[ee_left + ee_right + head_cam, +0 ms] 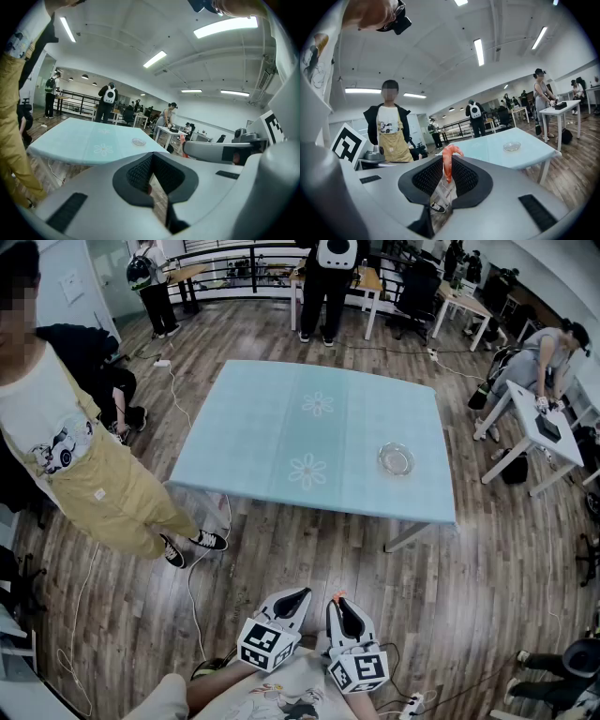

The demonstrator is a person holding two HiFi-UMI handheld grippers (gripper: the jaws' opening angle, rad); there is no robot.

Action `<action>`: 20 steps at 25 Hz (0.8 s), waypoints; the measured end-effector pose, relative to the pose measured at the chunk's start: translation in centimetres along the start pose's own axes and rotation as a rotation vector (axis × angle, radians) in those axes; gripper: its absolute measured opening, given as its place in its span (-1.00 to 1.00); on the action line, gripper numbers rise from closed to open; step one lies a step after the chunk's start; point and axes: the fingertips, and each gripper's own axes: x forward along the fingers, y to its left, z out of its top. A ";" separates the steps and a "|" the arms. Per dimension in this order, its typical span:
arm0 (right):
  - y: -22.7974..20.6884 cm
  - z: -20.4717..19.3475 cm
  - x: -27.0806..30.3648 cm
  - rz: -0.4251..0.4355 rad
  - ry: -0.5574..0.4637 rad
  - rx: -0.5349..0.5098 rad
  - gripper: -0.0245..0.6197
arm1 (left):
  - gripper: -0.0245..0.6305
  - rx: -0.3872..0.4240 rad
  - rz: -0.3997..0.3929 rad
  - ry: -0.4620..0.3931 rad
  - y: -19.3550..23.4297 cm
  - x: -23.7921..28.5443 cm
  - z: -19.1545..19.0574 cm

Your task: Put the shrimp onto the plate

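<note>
Orange-pink curved shrimp (447,164) stands pinched between the black pads of my right tongs (449,158), its tail curling over their tips. The head view shows only an orange tip (338,595) at that tongs' end (339,607). My left tongs (152,157) have their pads closed together on nothing, held just beside the right pair (298,596) against my chest. I count one shrimp, one plate and two tongs. Bare wooden floor (309,549) lies between me and the near edge of the pale blue flower-printed table (281,427). One small clear glass plate (396,458) sits near the table's right edge, open blue surface around it. A person in yellow overalls (84,456) stands off the left edge.
</note>
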 end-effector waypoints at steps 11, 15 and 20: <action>-4.2 1.6 -3.4 -0.060 -0.050 0.031 -0.69 | -0.90 0.064 -0.078 -0.023 -4.9 3.1 1.9; -8.5 2.5 -5.6 -0.052 -0.069 0.087 -0.69 | -0.90 0.071 -0.080 -0.037 -8.9 5.7 2.0; -12.9 3.9 -8.5 -0.009 -0.086 0.052 -0.69 | -0.90 0.087 -0.073 -0.038 -14.2 9.5 2.0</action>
